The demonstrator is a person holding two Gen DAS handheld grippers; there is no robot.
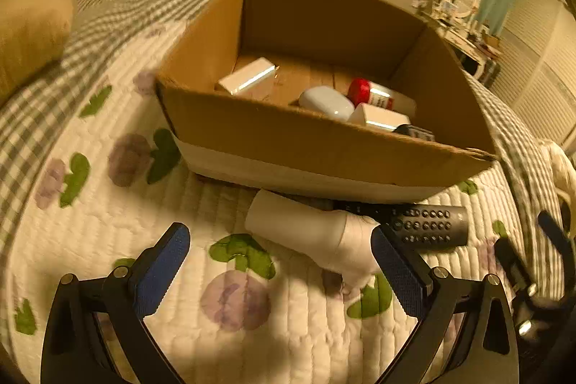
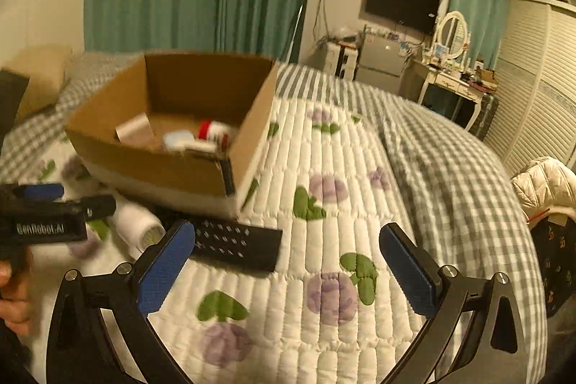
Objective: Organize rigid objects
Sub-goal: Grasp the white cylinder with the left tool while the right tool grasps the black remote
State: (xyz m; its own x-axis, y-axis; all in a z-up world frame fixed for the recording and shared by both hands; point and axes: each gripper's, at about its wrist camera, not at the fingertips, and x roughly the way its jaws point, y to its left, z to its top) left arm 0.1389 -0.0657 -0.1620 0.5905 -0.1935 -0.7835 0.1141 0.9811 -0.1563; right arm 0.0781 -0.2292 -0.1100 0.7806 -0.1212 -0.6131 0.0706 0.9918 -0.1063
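Note:
A cardboard box stands on the quilted bed. Inside it lie a white rectangular box, a pale oval case, a red-capped bottle and another white box. A white bottle and a black remote lie on the quilt in front of the box. My left gripper is open and empty, just short of the white bottle. My right gripper is open and empty, with the remote beside its left finger. The box and white bottle also show there.
The left gripper's body and the hand holding it sit at the right wrist view's left edge. A tan pillow lies far left. A grey checked blanket covers the bed's right side. A dressing table and wardrobe stand beyond.

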